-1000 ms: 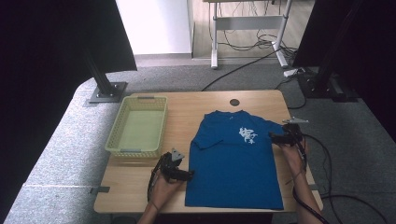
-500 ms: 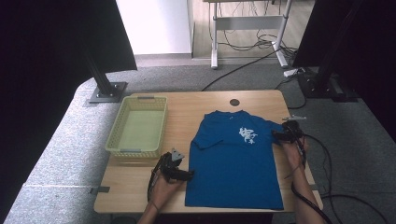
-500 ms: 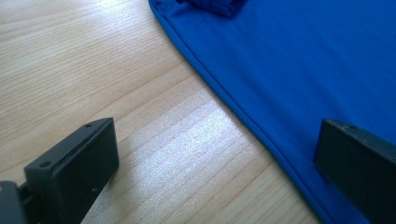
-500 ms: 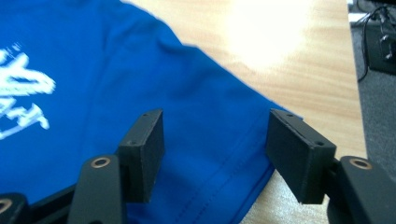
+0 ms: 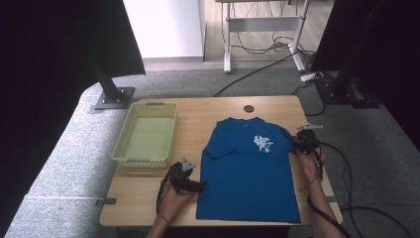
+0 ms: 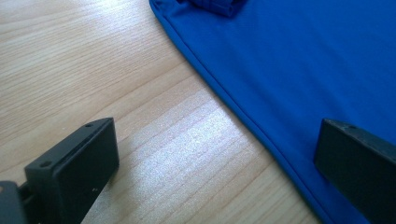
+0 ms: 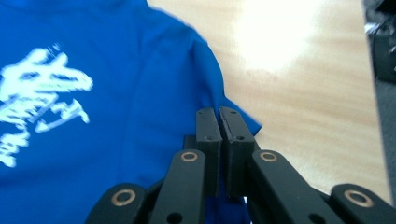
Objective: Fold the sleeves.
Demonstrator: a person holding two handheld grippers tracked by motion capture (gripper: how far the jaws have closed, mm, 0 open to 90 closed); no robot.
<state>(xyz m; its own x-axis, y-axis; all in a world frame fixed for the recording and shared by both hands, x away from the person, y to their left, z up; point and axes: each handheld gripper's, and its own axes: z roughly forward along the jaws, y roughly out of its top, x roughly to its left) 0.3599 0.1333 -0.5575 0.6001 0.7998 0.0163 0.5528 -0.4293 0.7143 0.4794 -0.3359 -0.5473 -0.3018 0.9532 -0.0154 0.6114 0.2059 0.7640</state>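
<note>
A blue t-shirt [image 5: 247, 173] with a white chest print lies flat on the wooden table [image 5: 143, 198], collar toward the far edge. My left gripper [image 5: 198, 186] is open at the shirt's left side edge, low down. In the left gripper view, one jaw is over bare wood and the other over the blue cloth [image 6: 303, 60], with the left gripper [image 6: 217, 140] straddling the hem. My right gripper [image 5: 298, 141] is at the shirt's right sleeve. In the right gripper view, the right gripper [image 7: 218, 114] has its jaws pressed together on the sleeve [image 7: 201, 70] near its hem.
An empty yellow-green basket [image 5: 141, 159] stands on the table's left half, just beyond my left hand. A dark round cable hole [image 5: 248, 108] sits near the far edge. Cables trail from both grippers off the front and right edges.
My right gripper has shifted slightly toward the table's right edge at the sleeve. The left gripper has stayed where it was.
</note>
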